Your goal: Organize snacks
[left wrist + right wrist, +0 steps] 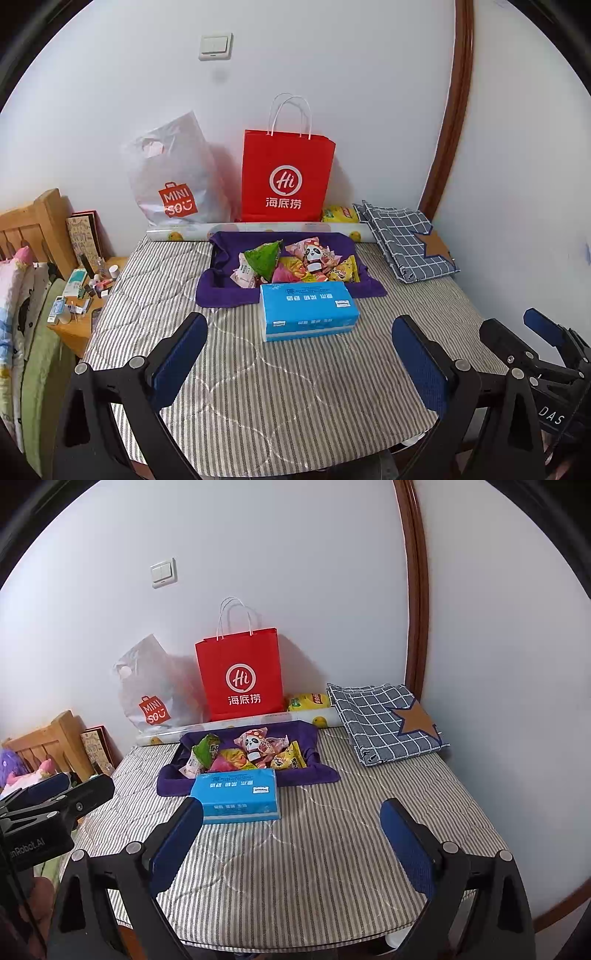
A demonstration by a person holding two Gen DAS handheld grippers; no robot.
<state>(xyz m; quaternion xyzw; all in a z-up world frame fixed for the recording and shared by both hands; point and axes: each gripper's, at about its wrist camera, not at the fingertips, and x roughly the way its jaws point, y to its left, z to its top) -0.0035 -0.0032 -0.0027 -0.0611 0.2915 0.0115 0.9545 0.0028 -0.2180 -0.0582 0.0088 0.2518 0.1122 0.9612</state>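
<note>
Both grippers hang low over the striped surface (pixel 295 387), and both sets of jaws stand wide apart with nothing between them. Starting at the left: the left gripper (pixel 301 354) looks straight down its blue pads at the blue tissue pack (pixel 308 312), which lies just ahead of its jaws. Directly beyond that pack sits the purple tray (pixel 221 291), and that is where the snacks (pixel 299 264) are, a loose heap of bright packets, green, pink, yellow, one with a panda face. Further beyond the jaws, the white shopping bag (pixel 173 177) and the red paper bag (pixel 286 177) stand against the wall. Over to the right, the right gripper (pixel 291 834) has the same pack ahead and slightly left of its jaws, and a folded checked cloth (pixel 384 723) lies well beyond its right pad. The heap in the tray would suit a sort still to come or a gathering already made, so no call on that. Whoever goes in should clear the tissue pack, come down from above, and pinch one packet by its crimped edge; the packets overlap and may drag neighbours along.
</note>
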